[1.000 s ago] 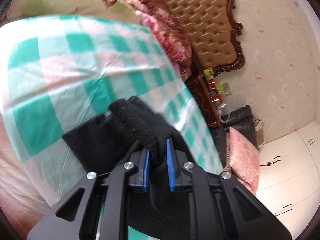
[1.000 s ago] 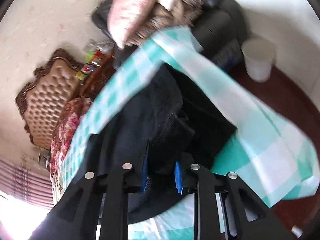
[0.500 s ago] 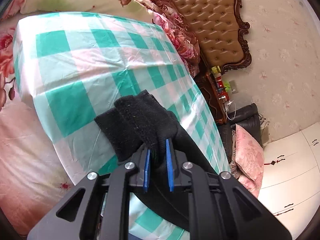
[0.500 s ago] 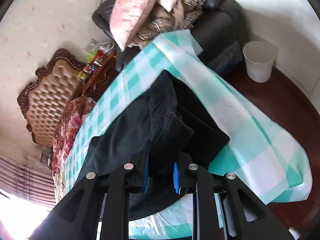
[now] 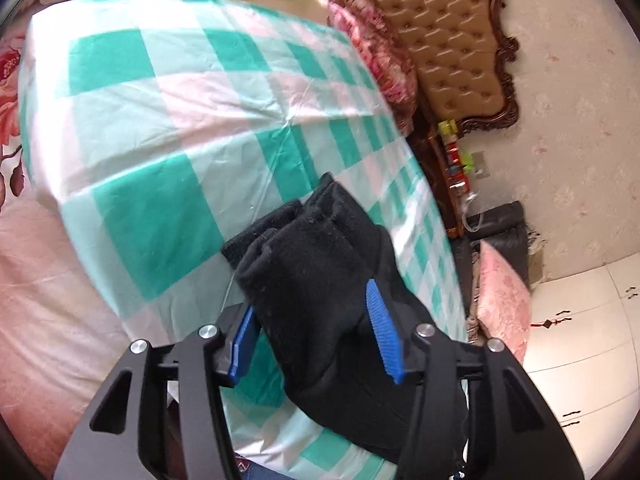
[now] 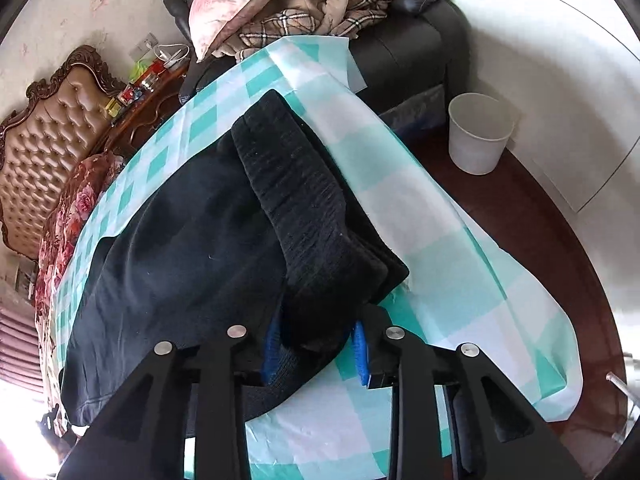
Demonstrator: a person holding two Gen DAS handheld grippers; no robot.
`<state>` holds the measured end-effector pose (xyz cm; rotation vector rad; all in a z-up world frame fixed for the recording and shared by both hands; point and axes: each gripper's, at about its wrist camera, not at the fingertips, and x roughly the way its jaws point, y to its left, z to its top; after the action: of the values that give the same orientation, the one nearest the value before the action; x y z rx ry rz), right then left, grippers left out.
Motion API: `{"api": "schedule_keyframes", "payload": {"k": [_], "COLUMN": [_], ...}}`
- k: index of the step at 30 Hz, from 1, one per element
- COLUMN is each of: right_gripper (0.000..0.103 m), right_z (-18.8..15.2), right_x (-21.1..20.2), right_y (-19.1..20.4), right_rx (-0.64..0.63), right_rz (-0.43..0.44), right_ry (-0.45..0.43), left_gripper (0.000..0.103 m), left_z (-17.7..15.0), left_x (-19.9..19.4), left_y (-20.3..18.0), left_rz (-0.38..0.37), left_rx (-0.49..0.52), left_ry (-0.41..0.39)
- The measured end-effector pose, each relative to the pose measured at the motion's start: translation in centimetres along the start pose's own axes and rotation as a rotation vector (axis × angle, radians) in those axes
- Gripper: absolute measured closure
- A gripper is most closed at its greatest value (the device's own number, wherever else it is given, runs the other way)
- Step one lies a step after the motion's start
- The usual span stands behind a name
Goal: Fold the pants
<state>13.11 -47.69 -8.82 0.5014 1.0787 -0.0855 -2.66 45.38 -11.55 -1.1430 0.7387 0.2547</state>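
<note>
Black pants lie on checkered cloth. Left gripper jaws wide around cuff, not pinching. Right gripper jaws spread apart around ribbed waistband.

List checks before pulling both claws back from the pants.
1. Left claw open: ok, pads wide apart, pants loose between them.
2. Right claw released: cannot tell, fabric fills its gap.
3. Pants resting on the cloth: ok.
4. Ribbed end folded onto the pants: ok.
5. Fold edges aligned: cannot tell, the claws hide the near edge.
</note>
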Motion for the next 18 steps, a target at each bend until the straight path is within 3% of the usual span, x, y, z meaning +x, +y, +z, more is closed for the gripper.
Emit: {"api": "schedule_keyframes", "payload": {"k": [1,2,3,4,5,8,10,13,15,16,17,18], "right_gripper": [0.076,0.076,0.076,0.075,0.074,0.071,0.07,0.07,0.07,0.069,0.069,0.069], "right_z": [-0.1,-0.5,-0.6,-0.7,-0.7,-0.4,-0.5,-0.6,-0.8,-0.8,-0.9,-0.9], "right_x": [0.0,0.0,0.0,-0.1,0.0,0.1,0.2,0.2,0.2,0.1,0.2,0.2], "right_y": [0.2,0.0,0.0,-0.1,0.0,0.3,0.4,0.5,0.3,0.1,0.1,0.0], "right_rx": [-0.006,-0.01,-0.014,-0.016,-0.018,-0.019,-0.024,-0.024,-0.022,-0.023,-0.024,-0.025], "right_rz": [-0.004,-0.007,-0.009,-0.01,-0.012,-0.02,-0.025,-0.023,-0.013,-0.01,-0.007,-0.004], "right_ry": [-0.004,-0.006,-0.007,-0.008,-0.008,-0.001,-0.002,-0.006,-0.01,-0.012,-0.014,-0.015], "left_gripper": [0.053,0.053,0.053,0.05,0.049,0.049,0.049,0.049,0.049,0.051,0.065,0.073], "left_z": [0.2,0.4,0.4,0.5,0.7,1.4,1.9,3.8,5.1,4.9,4.9,4.6], "left_x": [-0.2,-0.9,-1.5,-2.1,-2.2,0.2,2.7,6.5,8.4,9.0,9.3,9.2], "left_y": [-0.6,-1.6,-2.7,-4.4,-5.2,-8.6,-10.5,-10.6,-9.8,-9.4,-9.2,-9.3], "left_rz": [0.096,0.213,0.28,0.319,0.319,0.249,0.305,0.308,0.37,0.373,0.357,0.359], "left_rx": [0.042,0.113,0.186,0.298,0.345,0.5,0.605,0.638,0.633,0.626,0.619,0.635], "left_ry": [-0.024,-0.095,-0.16,-0.222,-0.225,-0.101,-0.064,0.077,0.145,0.171,0.198,0.214]}}
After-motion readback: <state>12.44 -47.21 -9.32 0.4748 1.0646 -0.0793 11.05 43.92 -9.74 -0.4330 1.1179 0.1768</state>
